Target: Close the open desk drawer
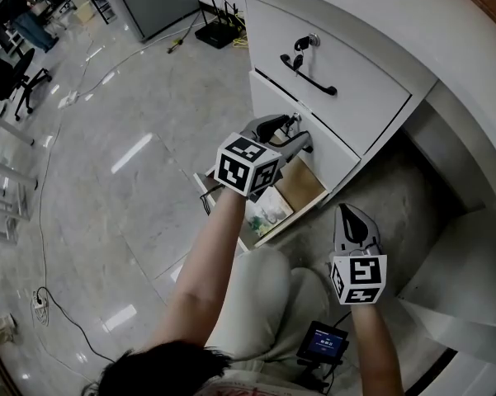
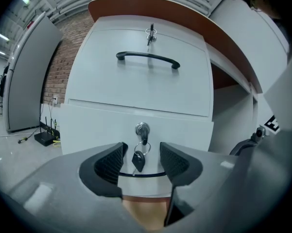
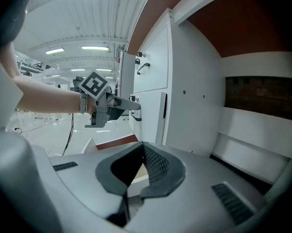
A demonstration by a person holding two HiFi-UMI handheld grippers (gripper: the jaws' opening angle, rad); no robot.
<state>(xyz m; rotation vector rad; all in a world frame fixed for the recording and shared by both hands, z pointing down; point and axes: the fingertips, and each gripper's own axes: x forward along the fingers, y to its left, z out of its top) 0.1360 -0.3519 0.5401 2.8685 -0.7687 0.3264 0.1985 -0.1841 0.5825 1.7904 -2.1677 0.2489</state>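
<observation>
Just before drawer key [image 2: 138, 160], open left tongs [image 2: 142, 167]

The drawer fronts [image 2: 136, 86] look smooth, matt white; the lock [image 2: 142, 129] is shiny metal, its key head [image 2: 138, 160] probably black plastic; the floor [image 1: 132, 139] is glossy polished stone; the pads [image 2: 109, 164] of the left gripper [image 2: 140, 166] are black, finely ribbed.

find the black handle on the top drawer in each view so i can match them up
Head view: the handle sits upper right of centre, on the top drawer front.
Left gripper view: the handle is upper centre, running level.
Right gripper view: the handle is small, left of centre, seen from the side.
Shared landmark: the lock right by the handle.
</observation>
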